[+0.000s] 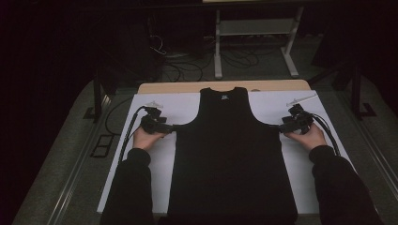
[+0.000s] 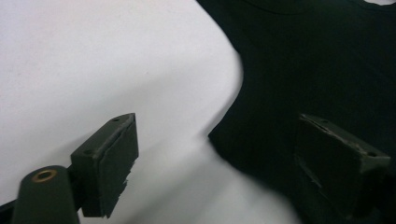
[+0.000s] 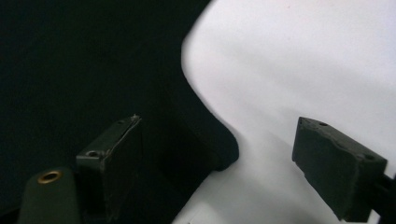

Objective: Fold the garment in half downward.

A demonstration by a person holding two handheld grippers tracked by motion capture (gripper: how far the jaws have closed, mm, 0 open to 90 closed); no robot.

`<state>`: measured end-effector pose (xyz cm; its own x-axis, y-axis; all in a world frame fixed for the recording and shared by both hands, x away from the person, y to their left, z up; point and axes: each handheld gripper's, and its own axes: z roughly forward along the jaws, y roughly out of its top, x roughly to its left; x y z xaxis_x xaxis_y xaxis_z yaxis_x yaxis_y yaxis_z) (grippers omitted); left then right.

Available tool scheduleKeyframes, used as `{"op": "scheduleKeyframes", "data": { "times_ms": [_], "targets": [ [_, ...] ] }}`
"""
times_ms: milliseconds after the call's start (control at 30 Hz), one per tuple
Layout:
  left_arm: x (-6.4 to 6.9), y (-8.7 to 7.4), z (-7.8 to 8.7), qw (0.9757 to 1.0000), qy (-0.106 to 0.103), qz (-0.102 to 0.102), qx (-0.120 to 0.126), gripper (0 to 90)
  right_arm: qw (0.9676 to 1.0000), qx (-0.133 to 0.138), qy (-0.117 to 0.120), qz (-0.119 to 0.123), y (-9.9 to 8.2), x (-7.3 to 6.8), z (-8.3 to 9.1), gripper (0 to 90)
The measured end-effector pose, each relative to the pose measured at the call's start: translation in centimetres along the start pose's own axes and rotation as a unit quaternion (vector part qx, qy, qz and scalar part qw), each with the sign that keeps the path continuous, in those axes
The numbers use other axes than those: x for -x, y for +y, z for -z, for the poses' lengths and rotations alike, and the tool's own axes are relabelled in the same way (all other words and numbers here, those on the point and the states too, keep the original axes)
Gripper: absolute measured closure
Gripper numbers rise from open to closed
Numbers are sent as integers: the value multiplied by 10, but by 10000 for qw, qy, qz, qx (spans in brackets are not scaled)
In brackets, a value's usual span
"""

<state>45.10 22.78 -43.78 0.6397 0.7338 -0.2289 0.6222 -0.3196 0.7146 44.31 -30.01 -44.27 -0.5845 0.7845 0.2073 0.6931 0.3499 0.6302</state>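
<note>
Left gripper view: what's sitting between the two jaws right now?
The underarm corner of the black tank top on the white sheet, between the left gripper jaws, which stand apart.

White sheet [image 1: 141, 154] covers the tabletop; bare at both sides, lower edge near the bottom of the high view. Strip of light wooden table edge [image 1: 169, 87] shows beyond the sheet's far side. Two small pale objects lie on the sheet near its far corners, one at left [image 1: 152, 102], one at right [image 1: 302, 99]; too small to identify. Past the table, a white metal frame [image 1: 256, 28] stands on the grey floor [image 1: 65, 154], loose cables [image 1: 187, 61] coiled beside it. A black stand leg [image 1: 97, 101] rises at the table's left. Background dark
</note>
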Motion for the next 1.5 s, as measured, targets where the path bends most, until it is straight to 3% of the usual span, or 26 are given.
{"op": "scheduleKeyframes", "data": {
  "times_ms": [167,267,433,700,767,867,1067,1167,1233,1500],
  "targets": [
    [2,-1,-4,10000,-50,13,-18,189,10000,-28,49,-10,-2,0,-2,207],
    [3,-1,-7,10000,-59,-12,-51,277,10000,-21,84,-14,-4,0,-4,274],
    [6,-3,-14,9998,-24,-129,-123,349,10000,6,72,8,-4,0,-2,396],
    [11,-3,-19,9996,32,-275,-69,515,10000,-6,-27,11,-4,-3,-3,562],
    [12,-4,-19,9989,186,-426,-113,557,10000,-9,-43,18,-3,-4,-4,591],
    [19,-2,-20,9955,492,-769,-236,648,9999,9,43,-127,-3,-4,-4,623],
    [22,-2,-21,9965,346,-719,-234,831,9998,-76,15,-177,-3,-5,-4,757],
    [22,-2,-21,9969,342,-671,-241,848,9998,-105,37,-134,-3,-7,-5,801],
    [21,-2,-21,9980,285,-522,-192,849,9998,-108,56,-150,-3,-7,-5,811],
    [16,-9,-15,9999,42,-94,101,851,9987,60,283,-417,-6,-3,0,823]
  ]
}}
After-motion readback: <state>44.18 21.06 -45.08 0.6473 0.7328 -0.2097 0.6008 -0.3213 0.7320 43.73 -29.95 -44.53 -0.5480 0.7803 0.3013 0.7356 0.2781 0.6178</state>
